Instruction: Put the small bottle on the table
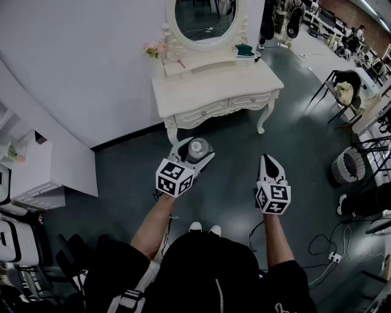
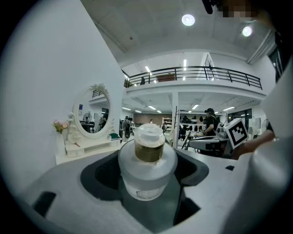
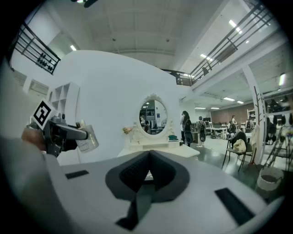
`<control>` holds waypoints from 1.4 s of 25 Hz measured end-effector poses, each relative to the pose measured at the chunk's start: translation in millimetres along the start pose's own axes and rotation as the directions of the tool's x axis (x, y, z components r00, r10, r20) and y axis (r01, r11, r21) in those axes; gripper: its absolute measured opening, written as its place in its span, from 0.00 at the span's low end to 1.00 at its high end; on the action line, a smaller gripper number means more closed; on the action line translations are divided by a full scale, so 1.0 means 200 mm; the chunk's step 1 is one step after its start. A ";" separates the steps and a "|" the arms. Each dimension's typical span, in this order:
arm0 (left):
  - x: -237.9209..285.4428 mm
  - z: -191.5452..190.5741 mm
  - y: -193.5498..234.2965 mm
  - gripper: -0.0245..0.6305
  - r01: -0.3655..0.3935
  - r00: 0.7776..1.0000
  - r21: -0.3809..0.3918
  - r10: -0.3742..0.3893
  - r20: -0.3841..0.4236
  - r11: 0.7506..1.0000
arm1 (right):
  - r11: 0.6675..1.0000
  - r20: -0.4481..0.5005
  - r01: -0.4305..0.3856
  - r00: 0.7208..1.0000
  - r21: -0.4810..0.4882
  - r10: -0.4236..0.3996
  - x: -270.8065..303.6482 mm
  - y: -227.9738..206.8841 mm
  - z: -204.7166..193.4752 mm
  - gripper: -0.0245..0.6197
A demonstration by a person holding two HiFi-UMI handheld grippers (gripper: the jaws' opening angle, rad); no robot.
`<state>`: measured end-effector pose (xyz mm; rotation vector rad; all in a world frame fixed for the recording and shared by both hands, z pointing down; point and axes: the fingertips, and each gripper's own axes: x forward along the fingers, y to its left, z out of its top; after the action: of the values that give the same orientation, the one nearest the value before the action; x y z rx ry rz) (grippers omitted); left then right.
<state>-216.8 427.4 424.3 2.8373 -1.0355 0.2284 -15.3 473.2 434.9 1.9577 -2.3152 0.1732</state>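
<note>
The small bottle point(image 1: 198, 147) is clear frosted glass with a pale cap, and my left gripper point(image 1: 194, 156) is shut on it, holding it in the air above the dark floor. In the left gripper view the small bottle point(image 2: 147, 170) fills the space between the pads, cap pointing away. The white dressing table point(image 1: 215, 87) stands ahead against the wall, a step or so away. My right gripper point(image 1: 269, 161) hovers at the right with its jaws together and nothing in them. From the right gripper view, the left gripper point(image 3: 60, 134) and the small bottle point(image 3: 87, 139) show at the left.
An oval mirror point(image 1: 204, 17), pink flowers point(image 1: 154, 47) and a teal item point(image 1: 245, 51) sit at the back of the table. A white shelf unit point(image 1: 36, 171) stands at the left. A chair point(image 1: 346, 88), a round basket point(image 1: 351, 165) and floor cables point(image 1: 324, 247) lie at the right.
</note>
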 end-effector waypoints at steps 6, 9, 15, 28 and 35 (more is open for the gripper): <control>0.02 -0.02 -0.04 0.56 0.005 1.000 0.011 -0.004 -0.016 1.000 | 0.998 0.057 -0.066 0.996 0.001 0.066 -0.05 0.05 0.01 0.04; 0.04 -0.06 -0.07 0.56 0.007 1.000 0.015 -0.007 -0.028 1.000 | 0.997 0.024 -0.074 0.997 0.011 0.073 -0.06 0.03 -0.05 0.04; 0.09 -0.07 -0.12 0.56 0.002 1.000 0.009 -0.002 -0.023 1.000 | 0.998 -0.003 -0.070 0.998 -0.008 0.070 -0.05 -0.05 -0.09 0.04; 0.45 -0.01 0.03 0.56 0.012 1.000 0.003 -0.012 -0.011 1.000 | 0.999 -0.017 -0.049 0.999 0.007 0.049 0.26 -0.27 -0.10 0.04; 0.79 0.04 0.24 0.56 0.034 0.999 -0.006 -0.034 -0.019 0.999 | 0.999 -0.032 -0.041 0.999 0.004 0.041 0.58 -0.43 -0.06 0.04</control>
<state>-126.4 290.3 448.3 2.8397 -0.9822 0.2486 50.7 347.5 465.8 1.8960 -2.3376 0.2105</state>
